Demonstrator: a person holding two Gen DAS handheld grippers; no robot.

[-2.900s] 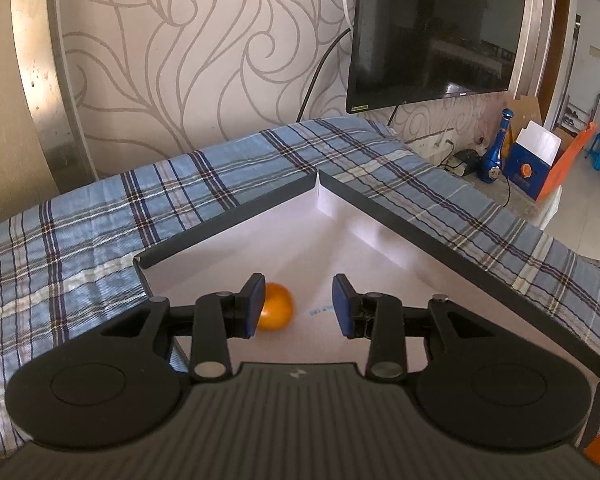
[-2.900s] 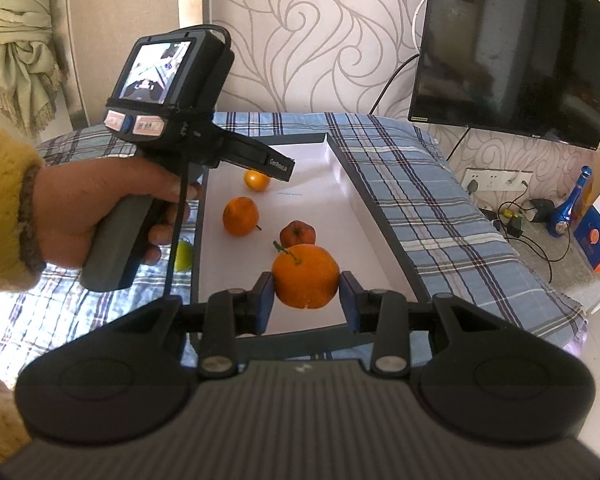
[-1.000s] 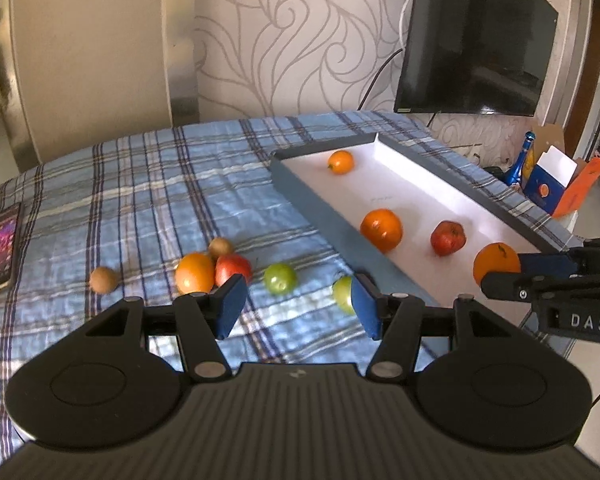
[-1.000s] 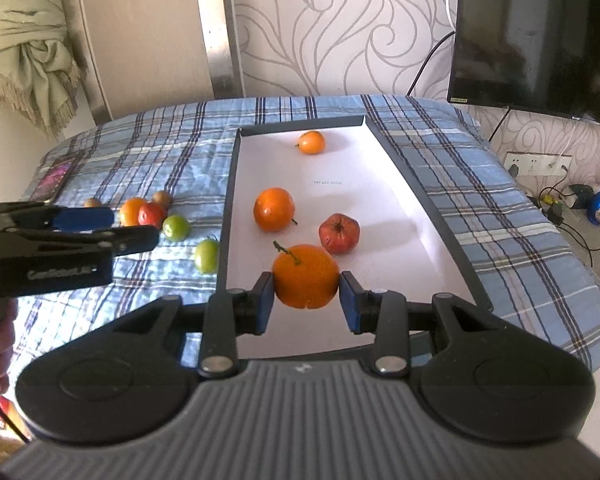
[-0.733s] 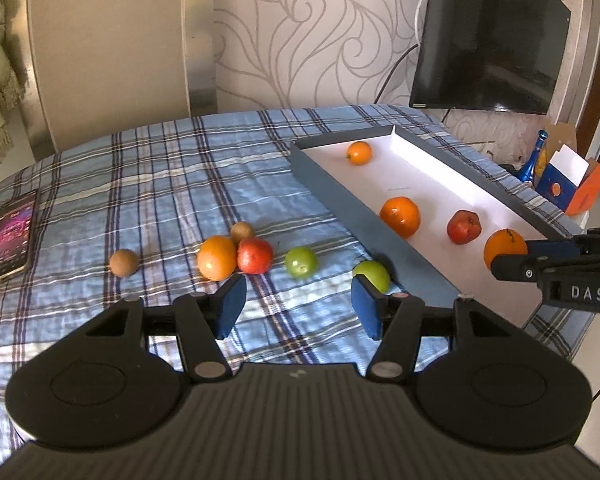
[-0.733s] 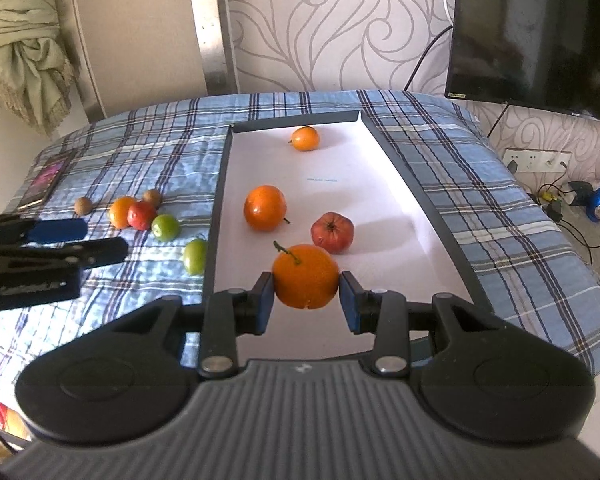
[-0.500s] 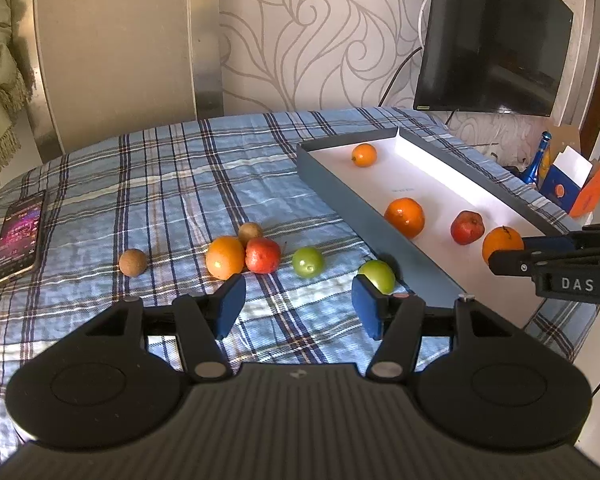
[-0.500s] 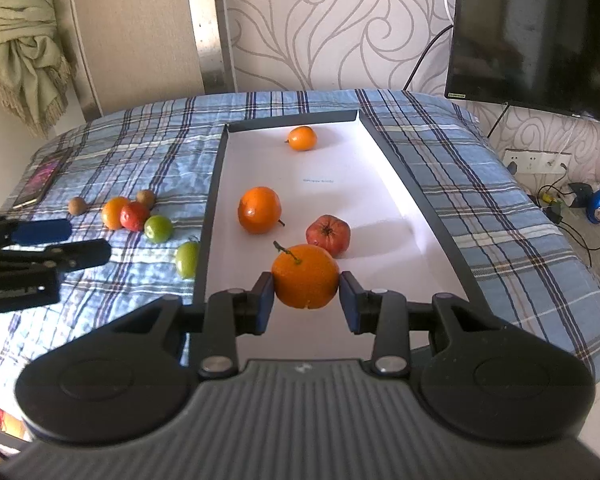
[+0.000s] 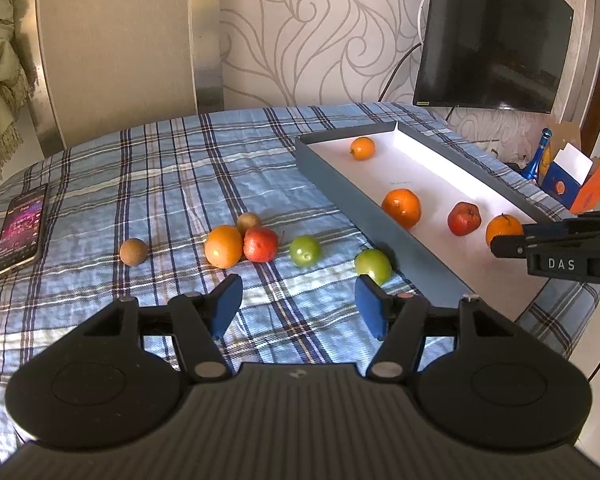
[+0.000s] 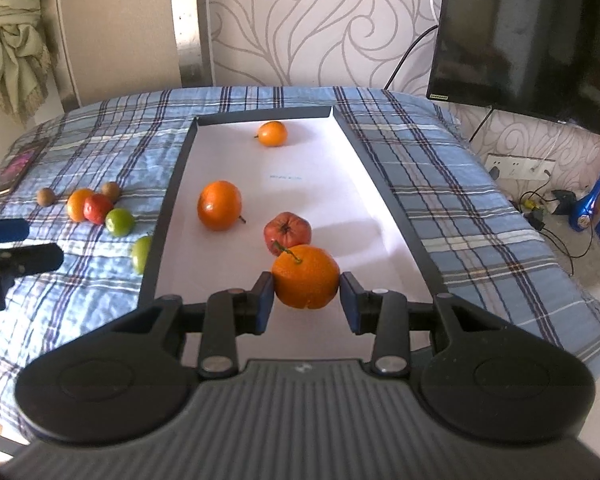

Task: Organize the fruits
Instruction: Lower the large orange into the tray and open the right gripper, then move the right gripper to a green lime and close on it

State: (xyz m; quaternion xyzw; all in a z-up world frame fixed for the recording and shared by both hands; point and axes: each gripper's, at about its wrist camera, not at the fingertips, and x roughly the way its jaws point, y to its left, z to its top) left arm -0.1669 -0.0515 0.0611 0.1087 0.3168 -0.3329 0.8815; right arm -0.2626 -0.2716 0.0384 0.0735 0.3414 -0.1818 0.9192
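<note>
I am working in a home, a living room or bedroom by its look: swirl-patterned wallpaper, a wall-mounted television, a green fringed curtain, a plaid cloth over the bench, a phone lying on it.

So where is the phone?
In the left wrist view the phone lies flat at the far left edge of the plaid blanket, left of the little brown fruit and well away from the tray.
</note>
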